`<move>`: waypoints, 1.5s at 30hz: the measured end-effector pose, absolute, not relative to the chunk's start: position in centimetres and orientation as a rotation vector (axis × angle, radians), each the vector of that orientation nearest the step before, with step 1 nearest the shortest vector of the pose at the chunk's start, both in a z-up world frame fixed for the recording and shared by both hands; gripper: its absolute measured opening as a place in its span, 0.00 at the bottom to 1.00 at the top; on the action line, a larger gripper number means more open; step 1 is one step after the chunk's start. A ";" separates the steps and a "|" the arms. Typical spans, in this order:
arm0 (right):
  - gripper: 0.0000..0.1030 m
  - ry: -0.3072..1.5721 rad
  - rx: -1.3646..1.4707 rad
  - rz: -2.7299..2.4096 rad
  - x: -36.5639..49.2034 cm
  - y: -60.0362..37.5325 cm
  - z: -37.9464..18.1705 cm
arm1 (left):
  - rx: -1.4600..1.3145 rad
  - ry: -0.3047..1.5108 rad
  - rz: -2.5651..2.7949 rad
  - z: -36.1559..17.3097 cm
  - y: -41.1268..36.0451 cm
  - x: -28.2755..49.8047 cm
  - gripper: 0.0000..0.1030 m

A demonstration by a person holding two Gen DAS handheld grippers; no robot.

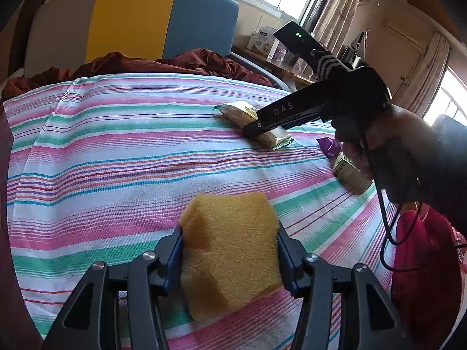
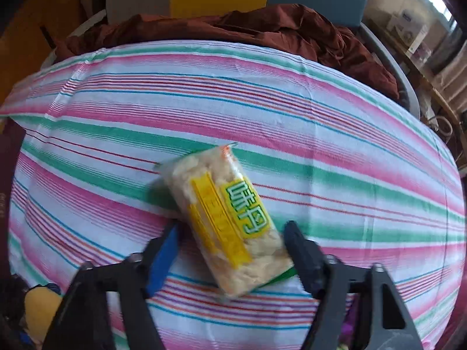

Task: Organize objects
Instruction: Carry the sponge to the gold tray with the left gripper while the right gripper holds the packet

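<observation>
A clear-wrapped snack packet with a yellow-and-green label lies on the striped bed cover, toward the bed's right edge as the left wrist camera sees it, its long axis running diagonally across the opening of the right gripper rather than square to it. The gripper points steeply down with one finger on each side of the packet's near half; the right-hand finger looks to be touching the wrapper, while a strip of cover shows between the blue-padded finger and the packet, so the jaws, partly closed, do not appear to have pinched it (the picture is blurred here). This hand is plainly the nearer of the two, and the coming squeeze looks likely to catch the packet askew.

Nearer the foot of the bed, the left gripper is about a third open and clamped on a yellow sponge, pads pressing both flanks, the block held just above the cover.

Beyond the right hand, by the bed's right edge, lie a purple wrapper and a small green-printed carton. Rumpled maroon bedding sits at the head.
</observation>
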State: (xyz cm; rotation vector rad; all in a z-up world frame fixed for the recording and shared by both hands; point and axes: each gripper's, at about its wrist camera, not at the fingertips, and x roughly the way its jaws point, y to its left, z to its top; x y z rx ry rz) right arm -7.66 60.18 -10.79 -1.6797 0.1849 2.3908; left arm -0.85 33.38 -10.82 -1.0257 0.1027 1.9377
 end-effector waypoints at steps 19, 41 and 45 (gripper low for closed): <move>0.50 0.320 -1.594 2.336 -0.5 52.3 -10.3 | -1.024 0.124 1.947 -10.7 33.5 -0.7 0.53; 0.52 0.251 -1.576 2.371 0.4 49.4 -9.8 | -0.991 0.147 2.083 -3.5 26.7 2.1 0.50; 0.52 0.225 -1.575 2.373 0.5 48.9 -9.7 | -0.930 0.152 2.220 0.1 23.2 1.5 0.50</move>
